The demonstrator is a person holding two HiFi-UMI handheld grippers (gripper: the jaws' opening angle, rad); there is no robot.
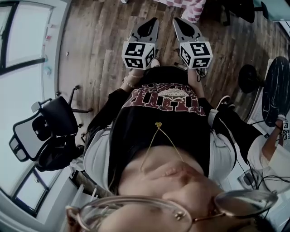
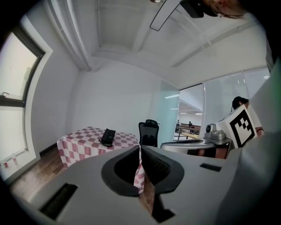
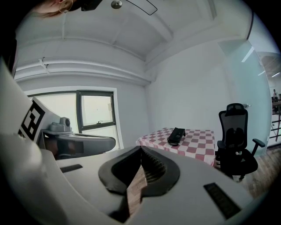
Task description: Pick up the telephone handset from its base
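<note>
A black telephone [image 2: 107, 136] lies on a table with a red-and-white checked cloth [image 2: 79, 143], several steps ahead of me. The right gripper view shows the same telephone [image 3: 176, 136] on the cloth [image 3: 199, 144]. Handset and base cannot be told apart at this distance. In the head view only a corner of the cloth [image 1: 186, 6] shows at the top edge. I hold the left gripper [image 1: 151, 23] and the right gripper [image 1: 179, 22] side by side in front of my body, over the wood floor. Both are shut and hold nothing, as seen for the left gripper [image 2: 140, 151] and the right gripper [image 3: 141, 151].
A black office chair [image 2: 149, 131] stands next to the table, also the chair [image 3: 236, 145] in the right gripper view. Two more chairs [image 1: 50, 131] stand at my left by the window. A person [image 1: 277, 152] and a dark round stand [image 1: 277, 88] are at my right.
</note>
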